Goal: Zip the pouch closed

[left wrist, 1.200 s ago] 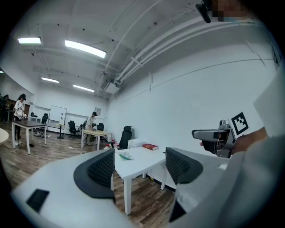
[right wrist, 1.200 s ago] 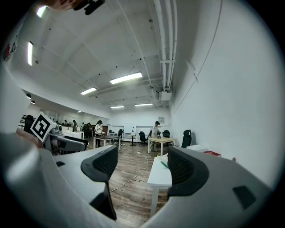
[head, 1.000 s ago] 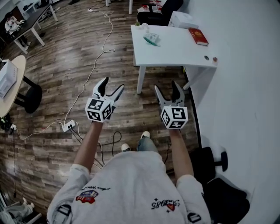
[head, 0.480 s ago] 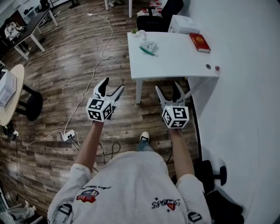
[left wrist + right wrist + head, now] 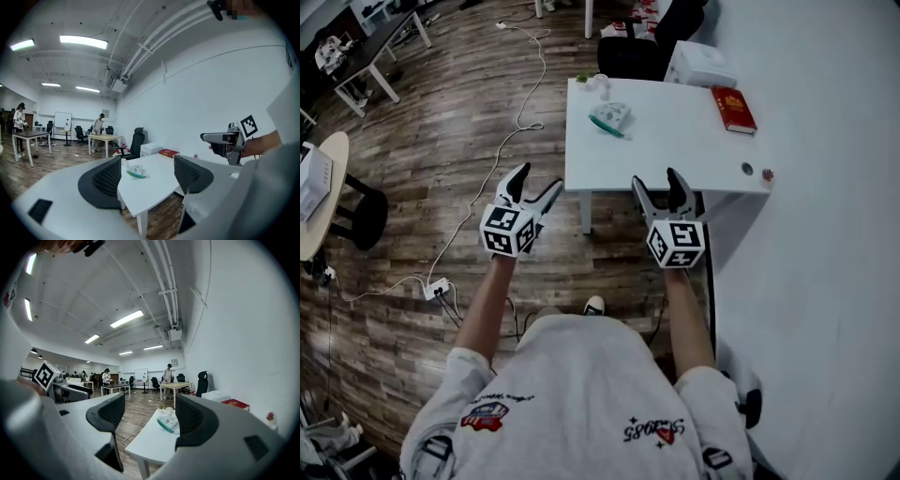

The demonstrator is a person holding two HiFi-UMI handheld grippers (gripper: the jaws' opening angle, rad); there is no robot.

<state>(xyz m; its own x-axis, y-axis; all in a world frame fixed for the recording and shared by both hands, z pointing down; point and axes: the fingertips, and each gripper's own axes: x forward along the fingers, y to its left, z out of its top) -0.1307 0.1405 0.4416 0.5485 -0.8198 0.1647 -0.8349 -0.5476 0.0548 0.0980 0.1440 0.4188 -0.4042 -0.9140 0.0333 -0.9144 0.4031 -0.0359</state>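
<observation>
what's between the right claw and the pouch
Only bare tabletop. In the head view nothing lies on the stretch from the right claw at the near edge to the pouch.

Both forearms stretch forward from the person's torso, side by side. The left gripper (image 5: 537,180) hovers just short of the near edge of the white table (image 5: 666,141), jaws apart and empty. The right gripper (image 5: 656,183) has its tips at that edge, jaws likewise apart and empty.
</observation>
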